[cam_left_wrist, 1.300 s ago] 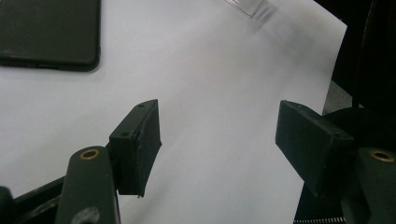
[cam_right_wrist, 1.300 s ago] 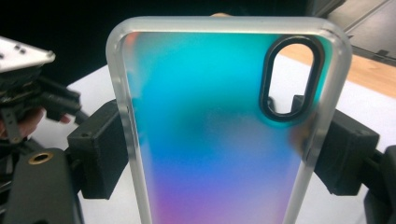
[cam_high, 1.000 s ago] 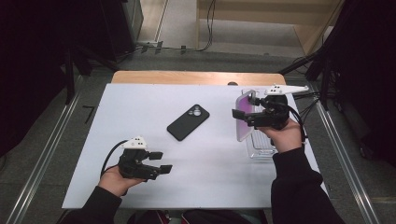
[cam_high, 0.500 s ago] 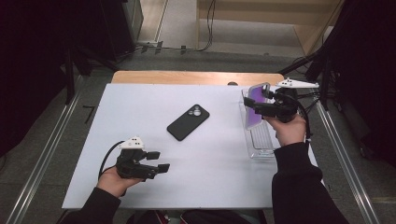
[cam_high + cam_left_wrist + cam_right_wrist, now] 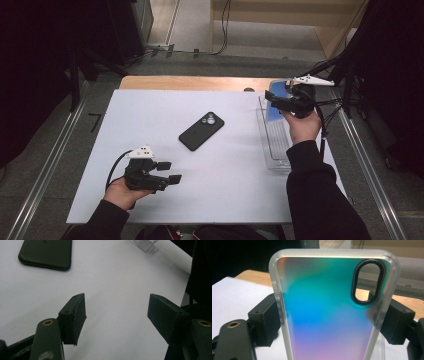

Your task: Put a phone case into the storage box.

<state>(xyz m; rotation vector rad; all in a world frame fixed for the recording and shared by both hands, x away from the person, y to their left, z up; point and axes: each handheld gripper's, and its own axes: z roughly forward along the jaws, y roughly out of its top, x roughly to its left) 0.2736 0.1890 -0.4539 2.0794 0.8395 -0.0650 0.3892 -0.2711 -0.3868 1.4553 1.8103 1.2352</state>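
Right tongs (image 5: 329, 322) pinch an iridescent phone case (image 5: 329, 310) by its two long edges, upright, camera cutout at top. They hold it above the far end of a clear plastic tray (image 5: 274, 145). Left tongs (image 5: 116, 317) spread, nothing between them, low over the white desk (image 5: 150, 115). Black phone (image 5: 201, 131) lies face down beyond them, between the two tongs.

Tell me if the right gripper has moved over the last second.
Yes. The right gripper carried the phone case toward the table's far edge, along the clear tray.
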